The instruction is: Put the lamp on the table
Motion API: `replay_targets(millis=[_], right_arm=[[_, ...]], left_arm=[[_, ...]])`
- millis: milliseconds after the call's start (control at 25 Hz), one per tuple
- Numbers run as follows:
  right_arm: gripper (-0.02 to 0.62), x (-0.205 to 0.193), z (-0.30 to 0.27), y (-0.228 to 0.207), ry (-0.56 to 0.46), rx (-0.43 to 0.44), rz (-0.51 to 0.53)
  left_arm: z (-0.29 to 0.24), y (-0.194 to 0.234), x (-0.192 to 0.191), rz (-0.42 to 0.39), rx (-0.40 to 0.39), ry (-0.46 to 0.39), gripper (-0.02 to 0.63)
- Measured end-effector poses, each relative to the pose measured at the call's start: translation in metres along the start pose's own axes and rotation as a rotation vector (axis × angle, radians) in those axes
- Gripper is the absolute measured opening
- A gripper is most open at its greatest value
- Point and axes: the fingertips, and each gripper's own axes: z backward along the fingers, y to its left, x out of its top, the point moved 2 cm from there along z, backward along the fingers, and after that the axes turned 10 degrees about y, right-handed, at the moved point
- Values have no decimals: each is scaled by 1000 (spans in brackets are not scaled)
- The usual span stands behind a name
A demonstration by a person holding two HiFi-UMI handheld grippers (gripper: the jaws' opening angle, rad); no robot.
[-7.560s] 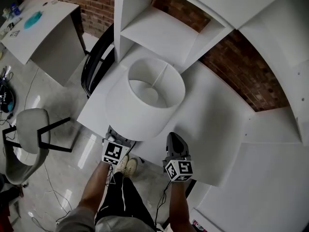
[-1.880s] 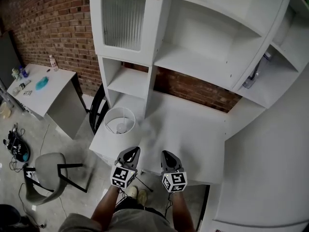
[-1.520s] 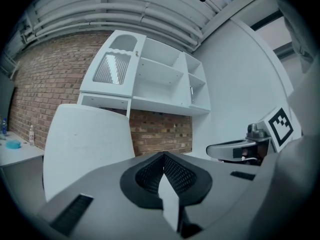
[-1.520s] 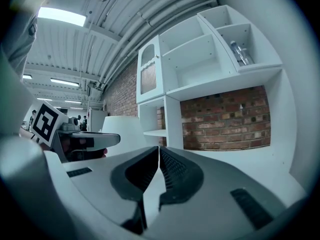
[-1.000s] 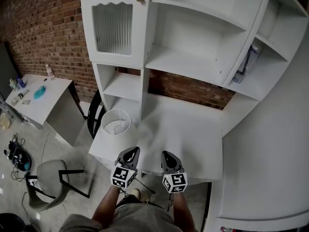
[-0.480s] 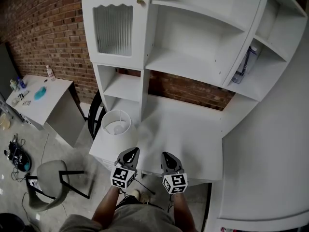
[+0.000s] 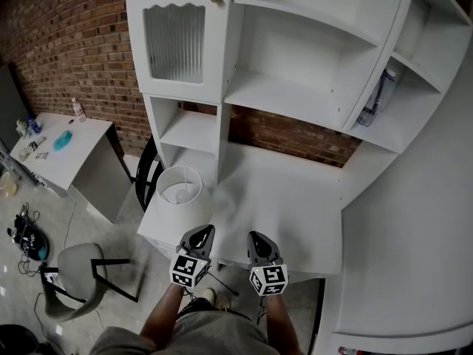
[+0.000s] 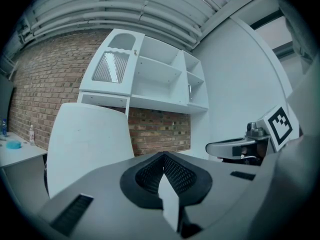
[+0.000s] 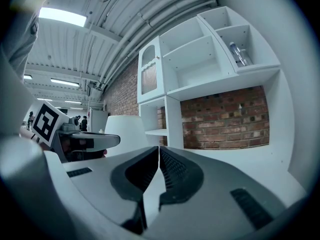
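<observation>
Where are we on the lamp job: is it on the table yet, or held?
Done: the lamp stands upright on the table, at its left corner beside the shelf unit. In hand: nothing; the left gripper and the right gripper are both shut and empty, near the front edge, apart from the lamp. Left: nothing that shows.

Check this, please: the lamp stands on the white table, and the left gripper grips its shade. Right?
No. The lamp stands on the table, but the left gripper is shut on nothing, beside the shade: see the left gripper view.
</observation>
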Motion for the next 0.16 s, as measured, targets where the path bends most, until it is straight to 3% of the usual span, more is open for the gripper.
replay_targets(millis=[160], right_arm=[[28, 0, 0, 0, 1, 0, 0]], left_arm=[[1, 1, 2, 1, 1, -3, 5]])
